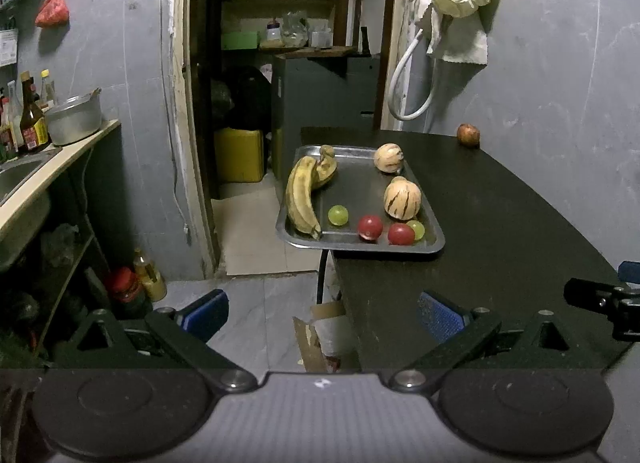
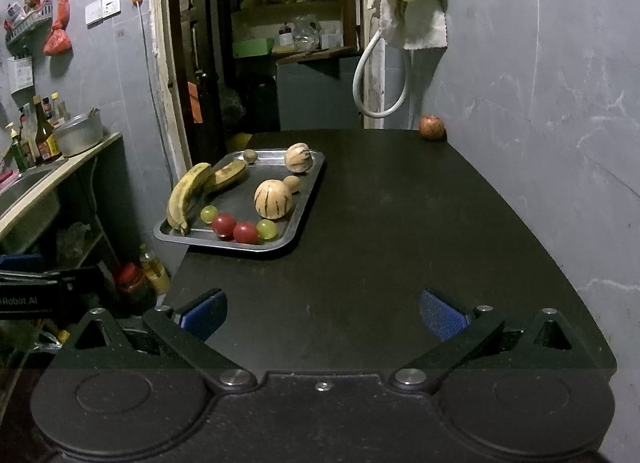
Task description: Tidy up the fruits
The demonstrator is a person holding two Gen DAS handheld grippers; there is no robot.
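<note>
Both my left tongs (image 1: 322, 313) and right tongs (image 2: 323, 313) are spread and empty at the bottom of frame, over a black desk (image 2: 400, 243) whose tray (image 2: 308, 191), left of centre, holds bananas (image 2: 186, 195), striped melons (image 2: 274, 199) and tomatoes (image 2: 224, 224), while an apple (image 2: 431, 126) sits alone at upper right.

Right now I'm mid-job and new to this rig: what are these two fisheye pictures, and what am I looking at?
Each picture comes from a camera on a hand-held two-finger gripper, looking forward along its fingers. The left gripper and the right gripper are both open and hold nothing. On the black table a metal tray overhangs the left edge, holding bananas, striped melons, red tomatoes and green grapes. A reddish fruit sits apart by the far wall.
</note>
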